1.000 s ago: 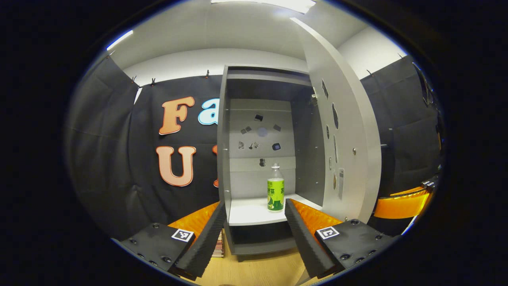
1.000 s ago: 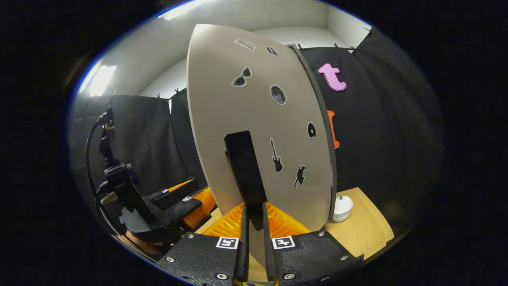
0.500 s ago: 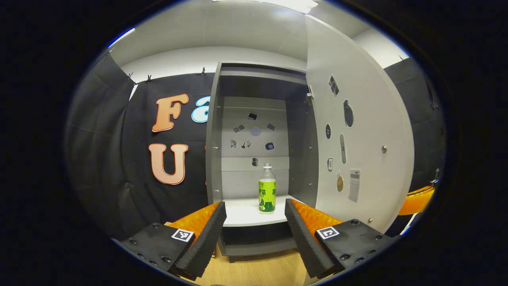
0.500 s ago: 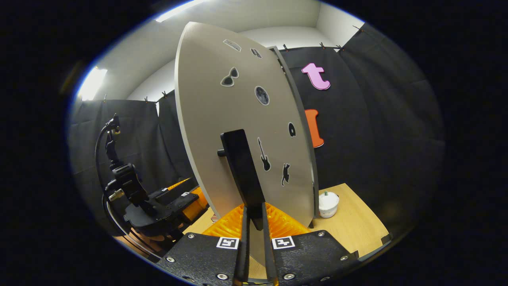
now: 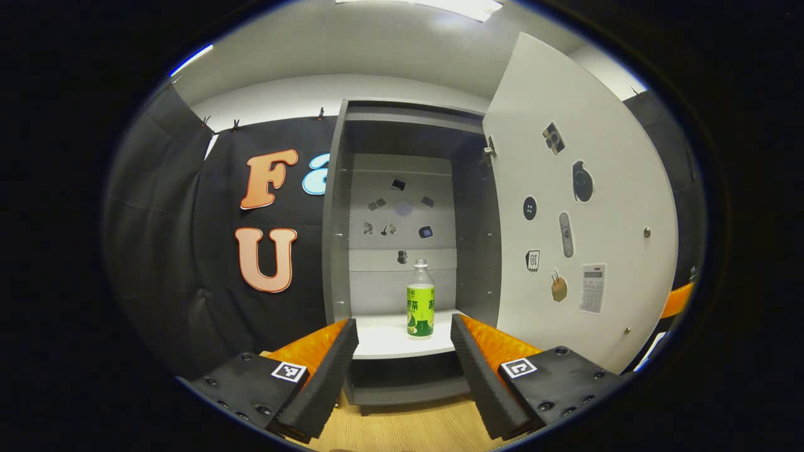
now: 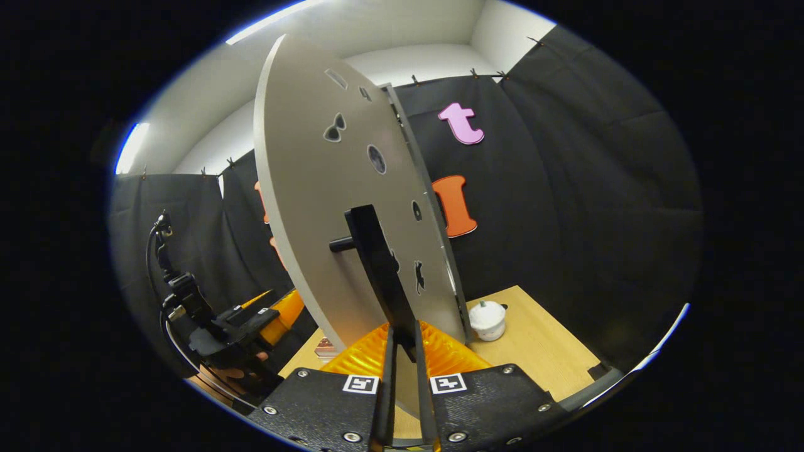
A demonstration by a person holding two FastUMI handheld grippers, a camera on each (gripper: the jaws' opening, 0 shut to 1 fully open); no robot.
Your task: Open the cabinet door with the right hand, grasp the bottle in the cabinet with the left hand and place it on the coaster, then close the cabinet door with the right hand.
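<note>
Black ribbed fingers [image 5: 326, 370] of my left gripper [image 5: 402, 370] stand spread at the bottom of the left gripper view, framing the green-labelled bottle [image 5: 420, 300] upright on the white shelf [image 5: 383, 342] inside the open cabinet [image 5: 336, 238]. My right gripper [image 6: 402, 383] pinches the black handle [image 6: 377, 270] of the cabinet door [image 6: 301, 207] at centre frame. Lower right, a small white pot [image 6: 488, 319] sits on the wooden tabletop [image 6: 540, 345].

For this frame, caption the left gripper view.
Open left tool faces green-labelled bottle standing in the cabinet, door swung wide.
</note>
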